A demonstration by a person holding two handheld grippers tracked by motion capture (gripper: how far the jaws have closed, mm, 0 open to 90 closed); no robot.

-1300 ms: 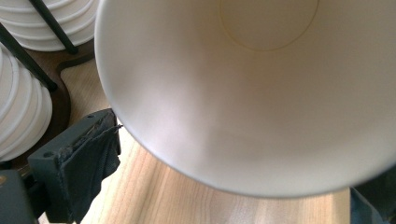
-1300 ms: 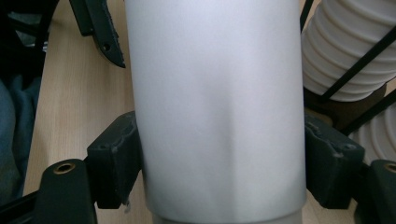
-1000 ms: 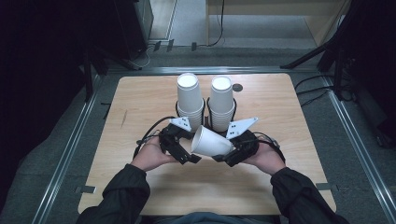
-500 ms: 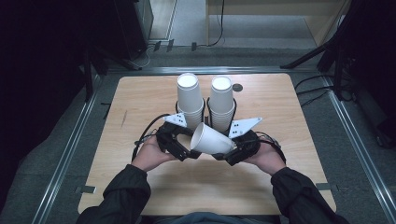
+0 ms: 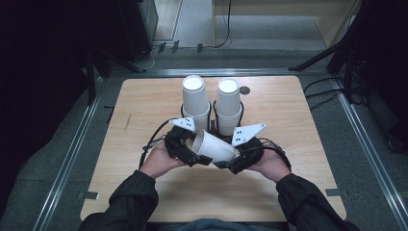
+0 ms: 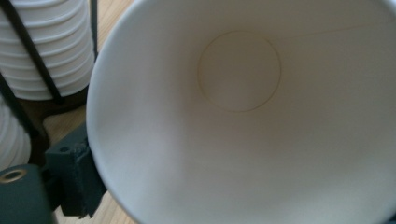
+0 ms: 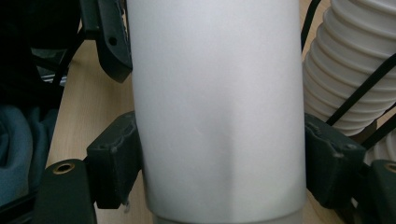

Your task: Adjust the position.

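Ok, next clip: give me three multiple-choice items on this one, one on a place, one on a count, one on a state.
1. Where is the loose paper cup?
A. Between the two grippers, over the table's near half
B. On the floor beside the table
C. On top of a stack

2. How many cup stacks stand in the black wire rack?
A. One
B. Two
C. Four

3. What is the right gripper doing?
A. Hanging open, away from everything
B. Clamped on the rack
C. Clamped on the cup's sides

Answers:
1 A: the high view shows the cup lying sideways in the air between the left gripper and the right one.
2 B: a left stack and a right stack stand side by side.
3 C: in the right gripper view both pads press the cup's wall.
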